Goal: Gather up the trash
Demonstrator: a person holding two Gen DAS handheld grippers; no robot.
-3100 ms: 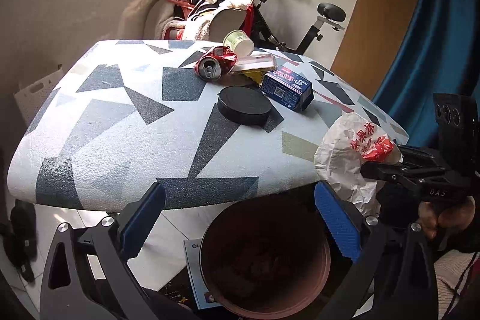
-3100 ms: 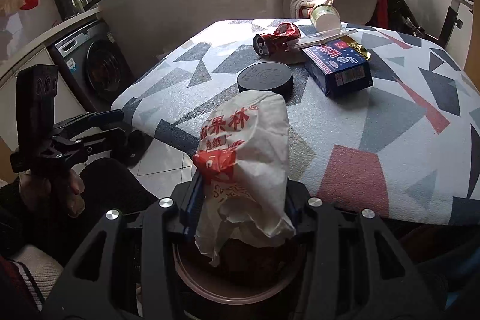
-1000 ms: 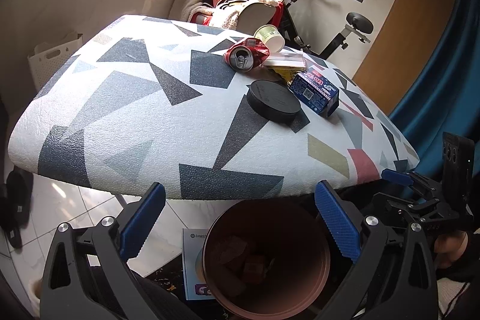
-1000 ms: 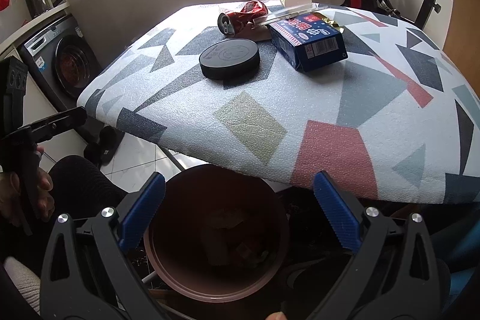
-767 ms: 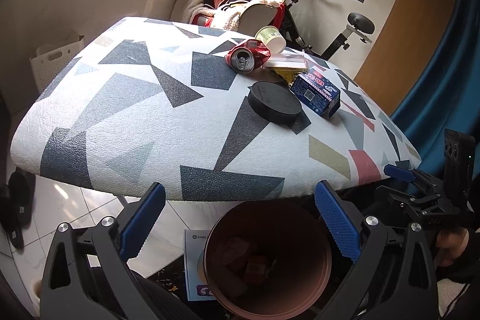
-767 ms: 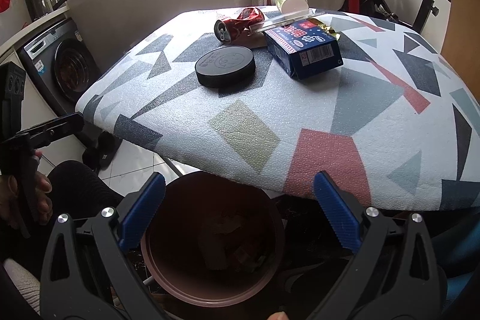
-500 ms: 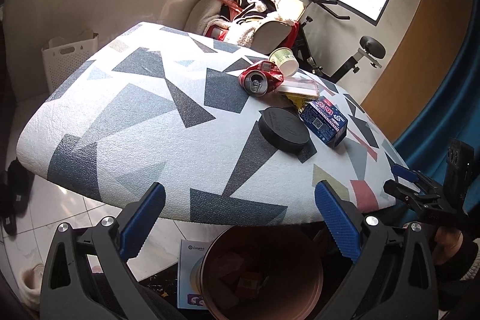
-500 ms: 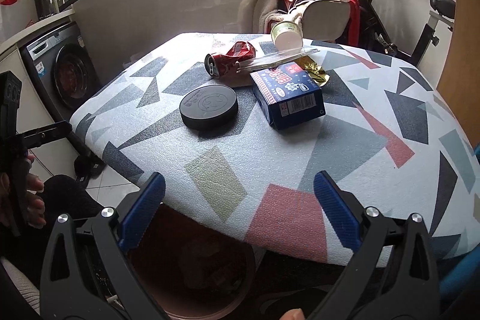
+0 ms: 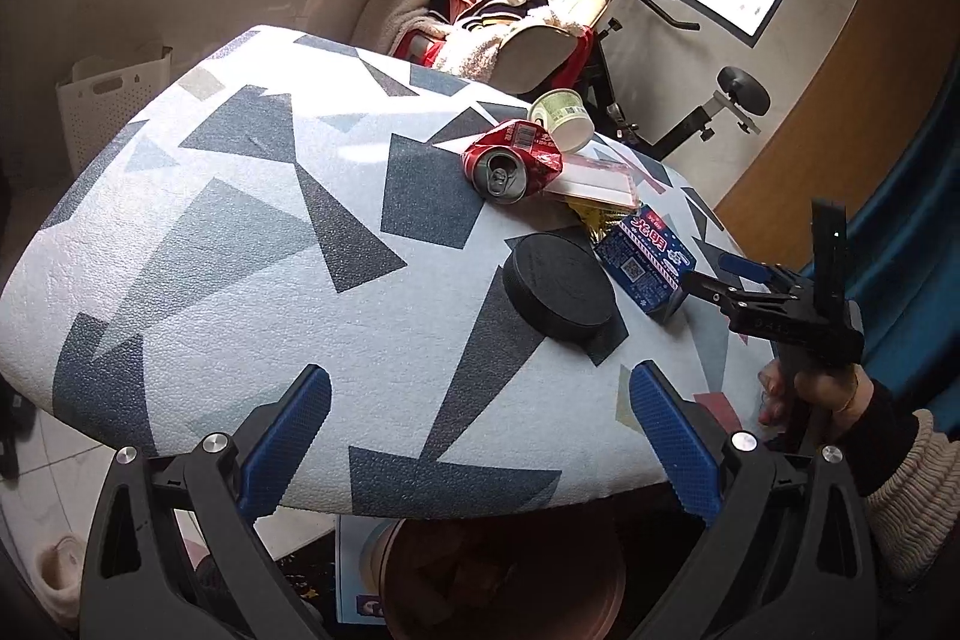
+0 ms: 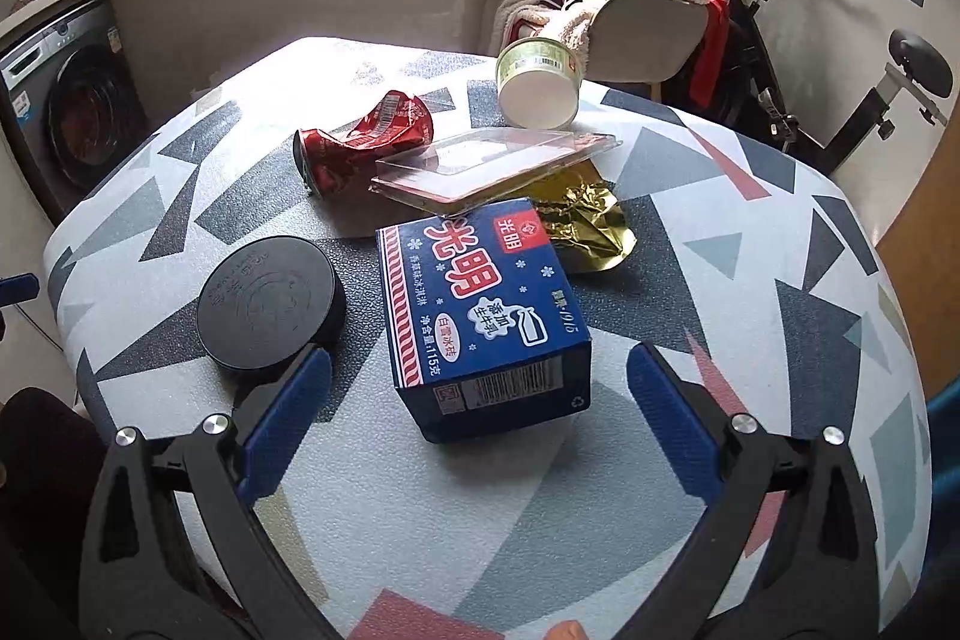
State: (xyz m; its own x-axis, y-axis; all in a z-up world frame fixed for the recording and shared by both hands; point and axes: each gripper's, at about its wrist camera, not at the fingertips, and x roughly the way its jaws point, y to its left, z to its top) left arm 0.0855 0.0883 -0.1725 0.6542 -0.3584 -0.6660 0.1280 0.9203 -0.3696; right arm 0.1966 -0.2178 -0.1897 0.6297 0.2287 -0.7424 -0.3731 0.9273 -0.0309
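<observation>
At the centre of the right wrist view a blue carton (image 10: pixel 480 304) lies on the patterned table (image 10: pixel 780 340), between the wide-spread fingers of the right gripper (image 10: pixel 479 418), untouched. A black round lid (image 10: pixel 270 304) sits left of it; a crushed red can (image 10: pixel 360 145), clear tray (image 10: pixel 492 166), gold wrapper (image 10: pixel 585 220) and paper cup (image 10: pixel 537 85) above. The left gripper (image 9: pixel 480 445) gapes wide over the table edge, a brown bin (image 9: pixel 504 580) at the bottom.

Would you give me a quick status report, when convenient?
Both grippers open, empty. Right gripper lined up on blue carton. Black round lid close beside left finger.
</observation>
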